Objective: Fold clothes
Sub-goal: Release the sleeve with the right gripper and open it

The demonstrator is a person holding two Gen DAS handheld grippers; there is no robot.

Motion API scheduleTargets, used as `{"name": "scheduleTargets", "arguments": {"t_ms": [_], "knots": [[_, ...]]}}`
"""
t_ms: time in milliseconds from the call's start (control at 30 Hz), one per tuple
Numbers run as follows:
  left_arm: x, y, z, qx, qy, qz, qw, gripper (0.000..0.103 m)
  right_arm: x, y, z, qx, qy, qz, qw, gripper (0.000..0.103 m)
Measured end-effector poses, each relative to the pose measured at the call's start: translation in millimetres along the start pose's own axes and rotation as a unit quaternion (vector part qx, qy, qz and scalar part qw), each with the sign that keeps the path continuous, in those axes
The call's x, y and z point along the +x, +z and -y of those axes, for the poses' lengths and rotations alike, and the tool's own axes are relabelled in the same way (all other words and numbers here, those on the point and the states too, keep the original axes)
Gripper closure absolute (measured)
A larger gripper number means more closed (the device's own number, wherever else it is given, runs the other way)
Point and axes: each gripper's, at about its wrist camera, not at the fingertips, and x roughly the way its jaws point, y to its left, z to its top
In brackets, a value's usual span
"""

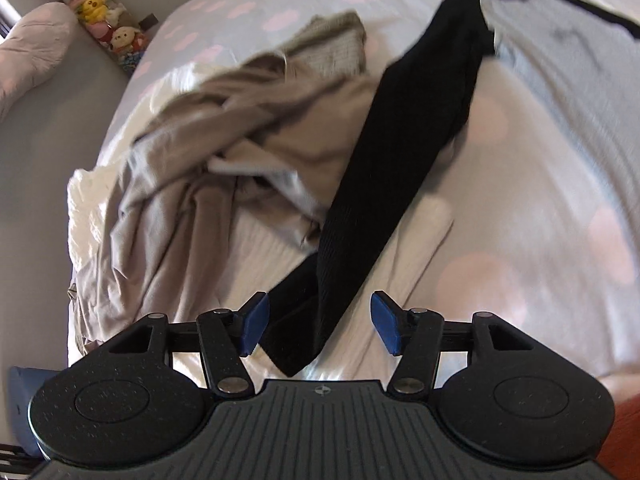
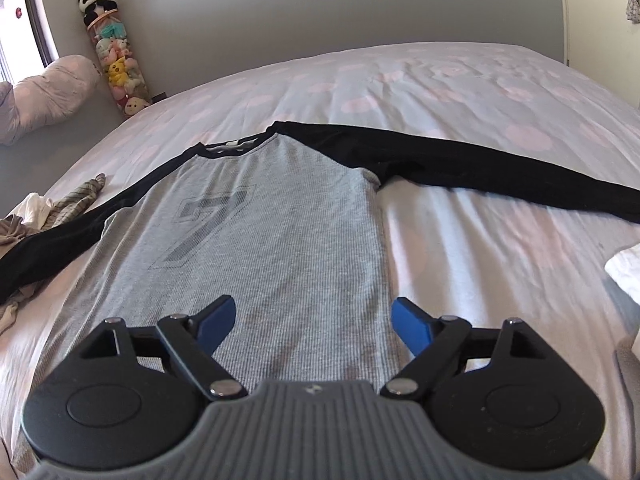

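A grey long-sleeved shirt (image 2: 260, 240) with black sleeves and a large printed 7 lies flat, front up, on the bed. Its left black sleeve (image 1: 400, 160) stretches out diagonally, and the cuff end lies between the blue pads of my left gripper (image 1: 320, 326). That gripper stands open, and its pads do not touch the fabric. My right gripper (image 2: 316, 324) is open just above the shirt's lower body, with nothing gripped. The right black sleeve (image 2: 480, 172) extends out sideways over the bedding.
A crumpled pile of beige and white clothes (image 1: 200, 152) sits beside the left sleeve. The bed (image 2: 440, 80) has a pale cover with pink spots. A tube of plush toys (image 2: 116, 64) and a pillow (image 2: 52, 92) stand far left. White cloth (image 2: 624, 272) shows at the right edge.
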Motion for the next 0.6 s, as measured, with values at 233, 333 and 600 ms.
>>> {"name": "scheduleTargets", "arguments": {"t_ms": [233, 333, 600], "knots": [[2.5, -13.7, -18.7, -0.061, -0.014, -0.007, 0.9980, 0.091, 3.4, -1.4, 1.7, 0.004, 0.007, -0.007, 1.000, 0.016], [-23.6, -13.0, -22.9, -0.081, -0.030, 0.025, 0.9960, 0.095, 5.1, -1.6, 1.0, 0.003, 0.009, -0.011, 1.000, 0.016], [-116.1, 27.6, -64.0, -0.181, -0.095, 0.132, 0.9699, 0.096, 0.8, -2.7, 0.4, 0.002, 0.008, -0.007, 1.000, 0.016]]}}
